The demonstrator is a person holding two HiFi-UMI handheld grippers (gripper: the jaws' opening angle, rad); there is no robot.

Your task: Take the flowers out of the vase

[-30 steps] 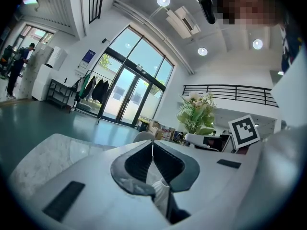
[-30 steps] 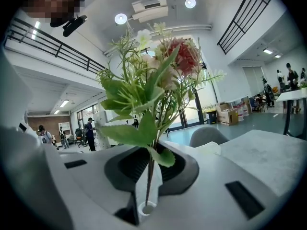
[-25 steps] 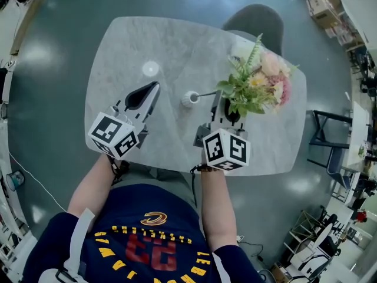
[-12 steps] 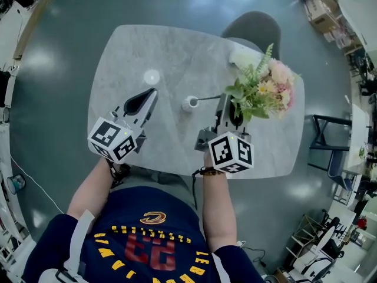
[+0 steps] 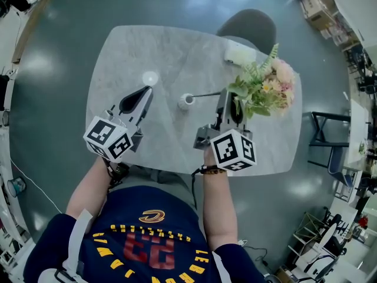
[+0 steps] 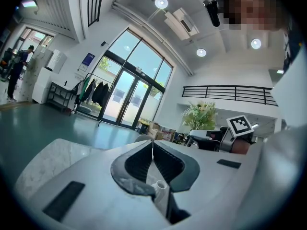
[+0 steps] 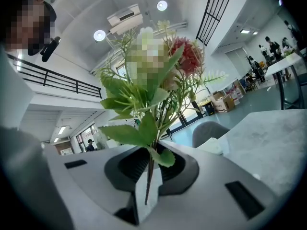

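Pink-and-green flowers [image 5: 263, 89] lifted out of the vase [image 5: 187, 100]
Right claw [image 5: 226, 99] pinches the stems [image 7: 149, 176] over the table [image 5: 147, 46]; left claw [image 5: 143, 94] is closed and empty (vase apart). Next, probably: carry clear, lay down.

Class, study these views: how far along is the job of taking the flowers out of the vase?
Done: the flowers look out of the vase; in the right gripper view the stem end hangs free.
In hand: the right tool is shut on the stems, and the left tool is shut and empty.
Left: probably just laying the flowers on the table.
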